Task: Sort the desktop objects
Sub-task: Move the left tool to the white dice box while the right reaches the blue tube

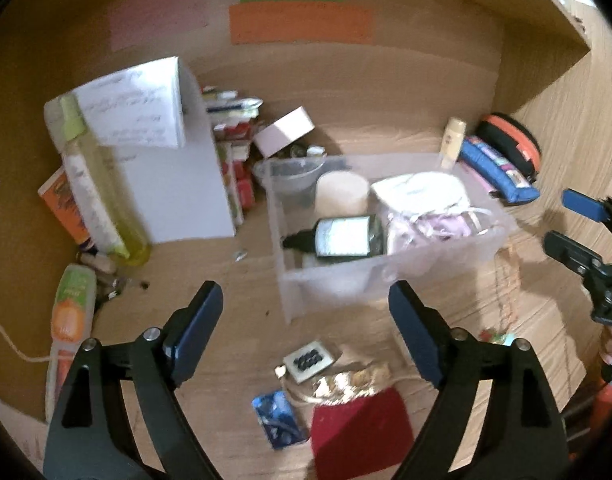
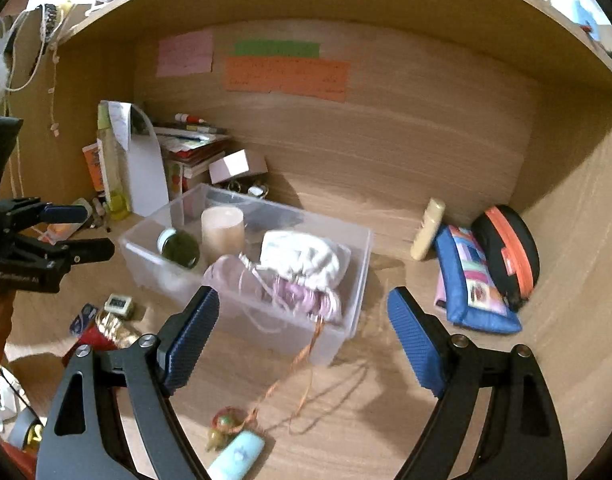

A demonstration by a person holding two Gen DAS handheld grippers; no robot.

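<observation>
The work surface is a light wood-grain desk point(image 2: 386, 400) closed in by a wooden back panel point(image 2: 406, 132) and side walls, with a shelf edge above. 3 paper notes are stuck to the back panel: pink point(image 2: 185, 53), green point(image 2: 277, 49) and orange point(image 2: 285, 75).

The left gripper point(image 1: 306, 320) stands with its jaws wide and nothing between the pads. Straight ahead of them sits the clear plastic bin point(image 1: 289, 280), holding a dark bottle point(image 1: 342, 236), a cream candle point(image 1: 342, 192) and a white pouch point(image 1: 418, 192). Just below the jaws, on bare desk, lie a red pouch point(image 1: 358, 428), a blue packet point(image 1: 277, 420) and a small card of dark beads point(image 1: 306, 360). Off the left jaw stand a tall yellow bottle point(image 1: 105, 192) and a white folder point(image 1: 177, 184).

The right gripper point(image 2: 303, 320) is likewise spread wide and empty, and the bin's near corner point(image 2: 338, 344) shows between its pads. An orange cord point(image 2: 301, 364) trails from the bin down to a charm point(image 2: 225, 424) and a pale blue tag point(image 2: 237, 456) below the jaws. Beyond the right jaw lie a blue patchwork case point(image 2: 474, 284), a black case with an orange zip point(image 2: 510, 252) and a cream tube point(image 2: 426, 230) leaning by the back panel.
</observation>
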